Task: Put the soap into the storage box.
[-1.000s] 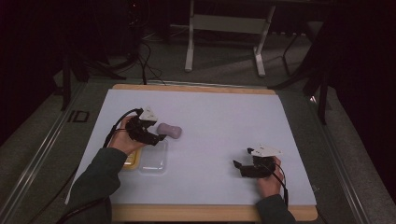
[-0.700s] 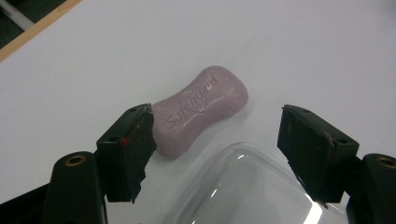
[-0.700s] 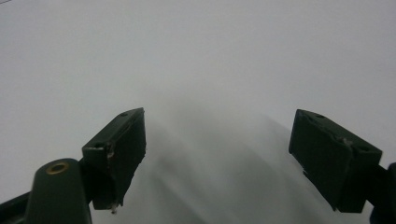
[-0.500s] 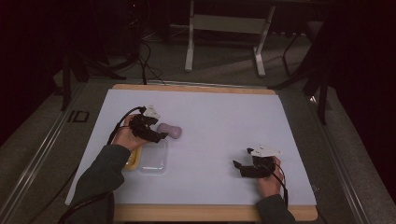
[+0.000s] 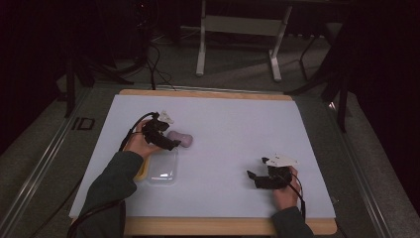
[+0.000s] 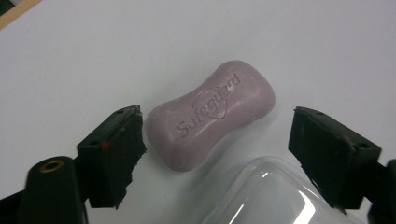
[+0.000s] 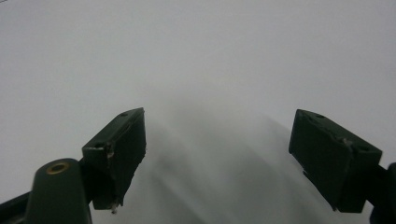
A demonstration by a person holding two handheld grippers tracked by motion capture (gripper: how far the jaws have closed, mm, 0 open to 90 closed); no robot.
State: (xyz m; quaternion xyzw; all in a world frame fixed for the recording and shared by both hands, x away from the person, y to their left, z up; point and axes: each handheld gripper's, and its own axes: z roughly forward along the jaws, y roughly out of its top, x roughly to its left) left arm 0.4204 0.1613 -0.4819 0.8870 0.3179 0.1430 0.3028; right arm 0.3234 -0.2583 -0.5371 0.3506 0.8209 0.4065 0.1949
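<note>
Lying flat on the white table sheet (image 5: 228, 124), the lilac Safeguard soap bar (image 6: 210, 114) sits between the left gripper (image 6: 215, 158)'s just-widened, empty jaws, long axis skewed across their gap, beside the clear soap-dish lid (image 6: 266, 196).

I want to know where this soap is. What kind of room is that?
Probably a lab or workshop set up for recording. A white sheet covers a wooden board, cables lie on the dark floor, and a metal stand waits behind the soap.
</note>
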